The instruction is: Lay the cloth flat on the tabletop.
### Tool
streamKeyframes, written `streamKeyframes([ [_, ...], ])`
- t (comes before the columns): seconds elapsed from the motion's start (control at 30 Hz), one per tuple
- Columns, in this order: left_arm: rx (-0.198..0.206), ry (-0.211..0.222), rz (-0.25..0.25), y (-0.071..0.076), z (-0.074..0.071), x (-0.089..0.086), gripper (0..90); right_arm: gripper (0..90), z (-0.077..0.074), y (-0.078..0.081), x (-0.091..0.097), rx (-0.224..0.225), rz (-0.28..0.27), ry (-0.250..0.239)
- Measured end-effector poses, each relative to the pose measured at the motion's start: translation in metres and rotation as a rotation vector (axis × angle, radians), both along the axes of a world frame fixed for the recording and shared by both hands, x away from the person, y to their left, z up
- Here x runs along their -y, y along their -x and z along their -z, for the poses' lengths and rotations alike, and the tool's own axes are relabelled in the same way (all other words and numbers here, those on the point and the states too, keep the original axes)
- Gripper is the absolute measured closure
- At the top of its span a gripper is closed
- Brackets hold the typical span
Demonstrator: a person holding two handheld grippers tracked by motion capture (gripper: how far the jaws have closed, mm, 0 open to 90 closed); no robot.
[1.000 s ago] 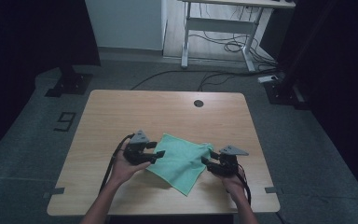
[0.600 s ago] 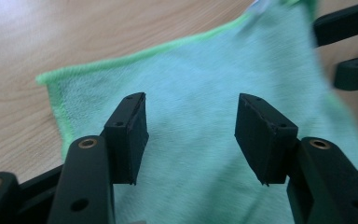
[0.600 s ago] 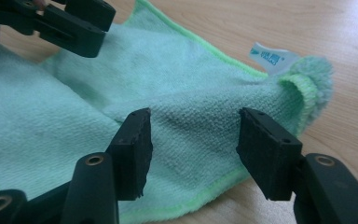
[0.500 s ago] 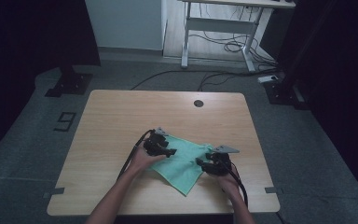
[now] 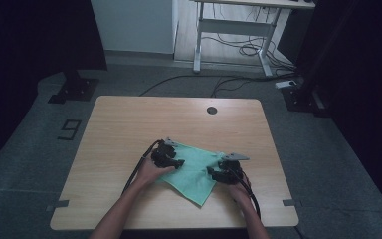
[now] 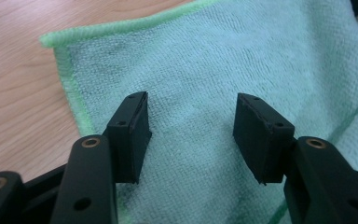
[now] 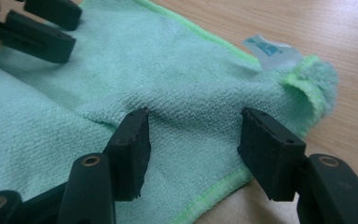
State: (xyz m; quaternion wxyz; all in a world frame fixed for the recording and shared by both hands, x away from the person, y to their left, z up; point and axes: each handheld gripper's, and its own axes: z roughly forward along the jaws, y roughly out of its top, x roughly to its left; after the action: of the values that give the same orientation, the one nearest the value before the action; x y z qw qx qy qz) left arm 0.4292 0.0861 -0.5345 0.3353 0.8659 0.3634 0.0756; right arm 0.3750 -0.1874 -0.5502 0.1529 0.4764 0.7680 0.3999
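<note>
A light green towelling cloth (image 5: 195, 174) lies flat on the wooden table (image 5: 129, 124), one corner pointing at the near edge. My left gripper (image 5: 178, 163) rests low over the cloth's left part. Its jaws stand apart, having just narrowed slightly, with flat cloth (image 6: 205, 56) under the gap (image 6: 191, 126). My right gripper (image 5: 212, 173) sits at the cloth's right edge. Its jaws have just been opening and stand wide (image 7: 193, 140) around a low ridge of cloth (image 7: 168, 70), pads clear of it. A white label (image 7: 270, 49) sticks out by a folded-over corner. The left gripper (image 7: 37, 28) shows farther off.
A round cable hole (image 5: 212, 110) sits near the table's far edge. Behind the table stand a white desk frame (image 5: 234, 25) with cables on the floor and two black stand bases (image 5: 74, 89). A "9" mark (image 5: 69, 129) is on the floor at left.
The left hand moved right and down onto the cloth's left part. The right hand shifted slightly left onto the cloth's right edge. The cloth has stayed where it lay.
</note>
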Motion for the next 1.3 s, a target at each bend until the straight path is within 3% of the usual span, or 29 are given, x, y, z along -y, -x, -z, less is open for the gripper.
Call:
streamKeyframes([
  [0.1,0.01,0.01,-0.045,0.004,0.001,-0.008,45.1,43.4,0.0,-0.01,-0.003,0.009,-0.003,0.025],
  [0.23,0.009,0.005,-0.053,0.006,0.001,-0.012,45.1,43.4,0.0,-0.024,-0.01,0.027,-0.036,0.072],
  [0.47,-0.001,-0.016,-0.095,0.01,-0.001,-0.016,45.1,43.7,-0.003,-0.057,-0.016,0.001,-0.085,0.071],
  [0.57,0.012,-0.019,-0.1,0.011,-0.004,-0.019,45.0,43.5,-0.004,-0.057,-0.014,-0.003,-0.081,0.055],
  [0.63,0.019,0.029,-0.099,0.007,-0.014,-0.025,46.2,43.7,-0.009,-0.044,-0.009,0.03,-0.084,0.02],
  [0.73,0.025,0.019,-0.088,0.003,-0.019,-0.027,46.3,43.8,-0.012,-0.03,-0.007,0.053,-0.099,-0.005],
  [0.77,0.029,0.017,-0.083,0.001,-0.021,-0.026,46.3,43.7,-0.014,-0.012,-0.006,0.061,-0.121,-0.023],
  [0.8,0.027,0.018,-0.077,-0.001,-0.022,-0.025,46.3,43.7,-0.014,-0.012,-0.006,0.061,-0.121,-0.023],
  [0.9,0.015,0.017,-0.068,-0.01,-0.02,-0.019,46.3,40.1,-0.013,0.016,-0.01,0.07,-0.175,-0.026],
  [0.93,0.01,0.007,-0.064,-0.013,-0.018,-0.017,46.3,40.1,-0.013,0.016,-0.01,0.07,-0.175,-0.026],
  [0.97,0.002,-0.01,-0.056,-0.018,-0.013,-0.014,46.3,34.6,-0.012,0.028,-0.013,0.068,-0.166,-0.006],
  [1.03,-0.004,-0.012,-0.055,-0.019,-0.01,-0.013,46.4,32.8,-0.013,0.033,-0.014,0.068,-0.162,-0.001],
  [1.07,-0.008,-0.017,-0.051,-0.02,-0.007,-0.012,46.4,30.6,-0.012,0.039,-0.015,0.065,-0.171,-0.001],
  [1.1,-0.014,-0.026,-0.053,-0.022,-0.004,-0.012,46.4,26.7,-0.01,0.049,-0.019,0.061,-0.195,0.03],
  [1.23,-0.014,-0.014,-0.06,-0.024,-0.002,-0.014,47.1,26.0,-0.007,0.055,-0.025,0.046,-0.227,0.058],
  [1.27,-0.013,-0.016,-0.059,-0.024,-0.002,-0.014,47.6,27.4,-0.005,0.056,-0.028,0.046,-0.236,0.081],
  [1.3,-0.011,-0.02,-0.061,-0.024,-0.002,-0.014,48.0,33.0,-0.001,0.058,-0.032,0.053,-0.221,0.149],
])
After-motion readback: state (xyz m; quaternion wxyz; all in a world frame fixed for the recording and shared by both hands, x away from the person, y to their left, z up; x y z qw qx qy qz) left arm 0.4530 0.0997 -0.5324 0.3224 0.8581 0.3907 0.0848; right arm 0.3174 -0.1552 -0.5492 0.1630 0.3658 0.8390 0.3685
